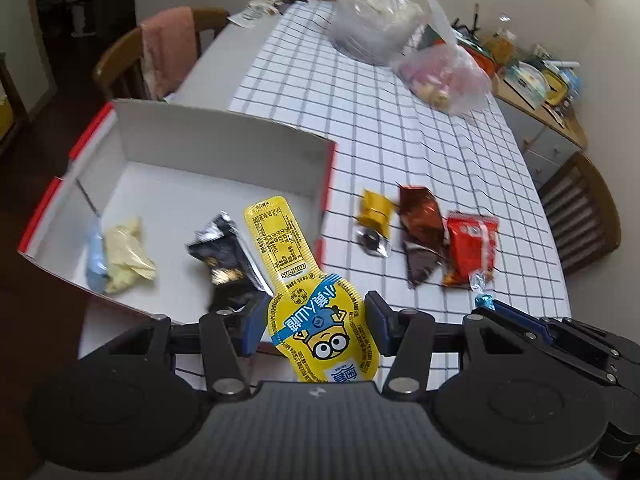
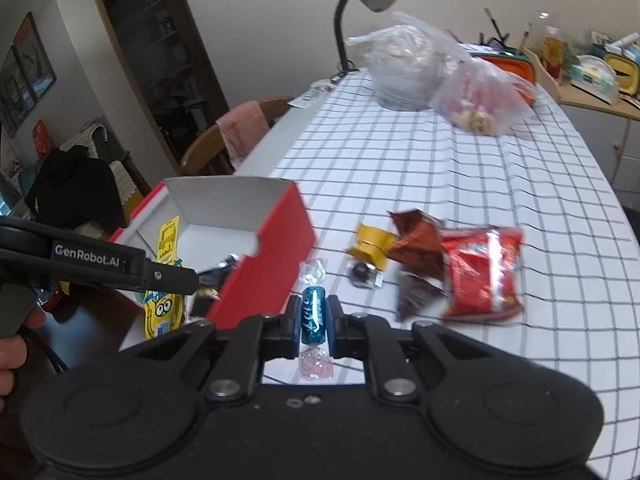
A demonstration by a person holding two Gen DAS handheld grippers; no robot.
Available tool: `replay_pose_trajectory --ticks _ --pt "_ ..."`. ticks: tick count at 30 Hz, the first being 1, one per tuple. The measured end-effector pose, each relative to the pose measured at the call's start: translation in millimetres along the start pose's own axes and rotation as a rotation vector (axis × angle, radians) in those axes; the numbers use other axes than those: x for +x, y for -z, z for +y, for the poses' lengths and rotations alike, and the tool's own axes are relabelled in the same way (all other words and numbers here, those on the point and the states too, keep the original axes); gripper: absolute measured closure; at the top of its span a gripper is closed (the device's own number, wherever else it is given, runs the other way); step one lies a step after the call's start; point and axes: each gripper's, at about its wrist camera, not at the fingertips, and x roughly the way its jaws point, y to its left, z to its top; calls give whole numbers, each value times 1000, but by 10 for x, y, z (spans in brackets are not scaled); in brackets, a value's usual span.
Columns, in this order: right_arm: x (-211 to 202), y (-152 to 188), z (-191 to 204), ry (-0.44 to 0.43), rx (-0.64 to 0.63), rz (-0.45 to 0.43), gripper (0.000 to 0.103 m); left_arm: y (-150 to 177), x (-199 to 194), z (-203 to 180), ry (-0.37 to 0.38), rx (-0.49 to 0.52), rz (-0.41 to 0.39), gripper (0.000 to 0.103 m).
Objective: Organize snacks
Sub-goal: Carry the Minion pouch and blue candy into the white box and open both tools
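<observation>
We find the box (image 1: 224,148) floor bare toward its far wall; its red side wall (image 2: 276,256) stands between that space and the loose snacks (image 2: 424,260)

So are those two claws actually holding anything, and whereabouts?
Left gripper pinches the yellow pouch at its wide lower part; right gripper clamps the blue candy mid-wrapper.

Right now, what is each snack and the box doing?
yellow pouch: held in the left gripper
blue candy: pinched in the shut right gripper
box: open, a few snacks inside
red packet: lying on the table
brown packet: lying on the table
</observation>
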Motion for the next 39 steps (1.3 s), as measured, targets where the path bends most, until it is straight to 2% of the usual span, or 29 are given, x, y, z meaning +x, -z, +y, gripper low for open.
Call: replay_pose_trajectory --ticks 7,19,27,39 --pt "254 -133 395 -1 -37 6 92 -251 -116 515 -47 -19 -50 52" --pt "906 -253 901 -2 -79 61 92 -566 112 1215 -148 0 -32 51" --pt "1473 -275 1080 42 -158 131 92 -699 417 1390 -209 75 -4 51" --pt "1971 -274 1217 97 -266 223 92 -802 925 1441 -211 126 110 51"
